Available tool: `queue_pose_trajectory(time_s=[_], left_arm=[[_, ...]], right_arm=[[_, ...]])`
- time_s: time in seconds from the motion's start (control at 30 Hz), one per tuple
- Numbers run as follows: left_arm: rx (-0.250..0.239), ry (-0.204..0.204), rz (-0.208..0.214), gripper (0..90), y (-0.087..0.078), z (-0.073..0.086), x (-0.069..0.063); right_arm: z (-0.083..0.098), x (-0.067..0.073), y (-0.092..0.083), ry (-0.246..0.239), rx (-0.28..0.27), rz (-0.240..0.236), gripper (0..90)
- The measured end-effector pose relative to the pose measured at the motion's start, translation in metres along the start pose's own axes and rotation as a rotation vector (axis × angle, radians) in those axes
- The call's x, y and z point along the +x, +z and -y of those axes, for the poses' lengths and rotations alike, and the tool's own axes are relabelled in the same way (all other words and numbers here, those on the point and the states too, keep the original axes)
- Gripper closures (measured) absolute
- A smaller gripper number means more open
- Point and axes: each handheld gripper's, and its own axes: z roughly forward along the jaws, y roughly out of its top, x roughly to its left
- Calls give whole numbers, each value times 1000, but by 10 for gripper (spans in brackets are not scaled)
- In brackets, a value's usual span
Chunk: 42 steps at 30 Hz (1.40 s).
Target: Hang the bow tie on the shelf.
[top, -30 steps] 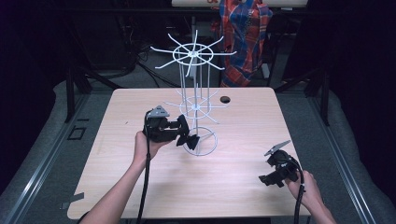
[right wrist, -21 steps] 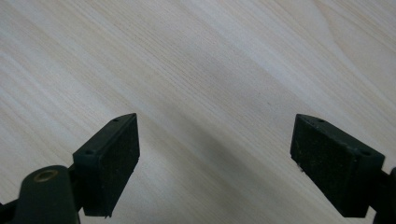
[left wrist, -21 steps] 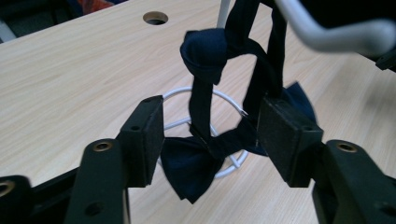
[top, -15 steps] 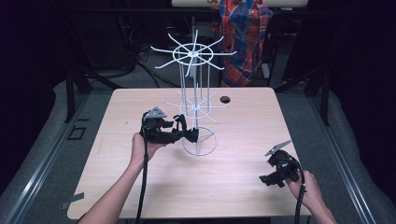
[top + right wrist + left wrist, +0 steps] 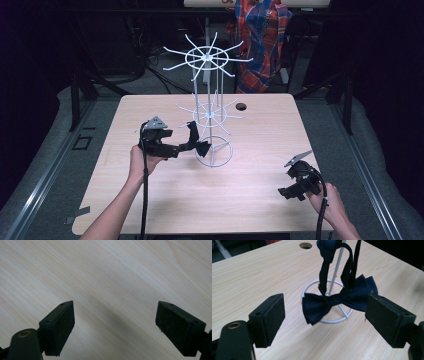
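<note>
A pale wooden counter (image 5: 165, 200) sits in a dark room, seen from above. Near its middle stands a white wire rack (image 5: 210, 112): a thin upright pole on a ring base, with two wheels of spokes, one halfway up and one at the top. A small round hole (image 5: 241, 106) lies in the counter just behind and to the right of the rack. A dark blue bow tie (image 5: 337, 300) hangs by its strap from a lower spoke, dangling beside the pole so that the bow sits just above the ring base, its long axis running crosswise. The left gripper (image 5: 197, 141), held in a hand coming from the rack's left, is level with the bow and pointed straight at it; its jaws are spread wide and empty, with the bow centred in the gap between them but a little farther on, not touching either pad. This gripper is by far the nearer one. The right gripper (image 5: 287, 192) rests well away from the rack, toward the counter's near right corner, jaws also wide apart, holding nothing, facing bare wood.
</note>
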Motion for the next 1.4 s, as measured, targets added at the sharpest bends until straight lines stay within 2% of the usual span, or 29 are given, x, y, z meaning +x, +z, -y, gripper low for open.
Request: queue_pose_trajectory(time_s=[0.47,0.6,0.77,0.83,0.93,0.97,1.0,1.13,1.27,1.4], left_arm=[[2,-35,-47,103,-19,10,4],[25,-42,-57,86,-23,17,4],[60,-36,-77,68,-28,26,1],[76,-35,-80,60,-29,30,0],[113,-37,-100,45,-30,35,-2],[135,-49,-125,44,-30,37,-2],[152,-62,-130,38,-30,39,-2],[199,-98,-122,6,-33,48,2],[200,-138,-128,4,-40,57,4],[214,-147,-134,4,-44,65,6]], right_arm=[[0,0,0,3,-10,2,153],[0,0,-1,-11,8,8,153],[1,1,0,3,-14,11,153],[-1,0,-1,-21,13,9,153],[-1,1,-1,-20,9,8,153],[0,1,-1,-20,7,11,153],[-1,1,-2,-23,11,10,153],[-1,2,-2,-31,14,13,153],[-2,3,-3,-34,12,9,153],[-2,3,-3,-38,13,13,153]])
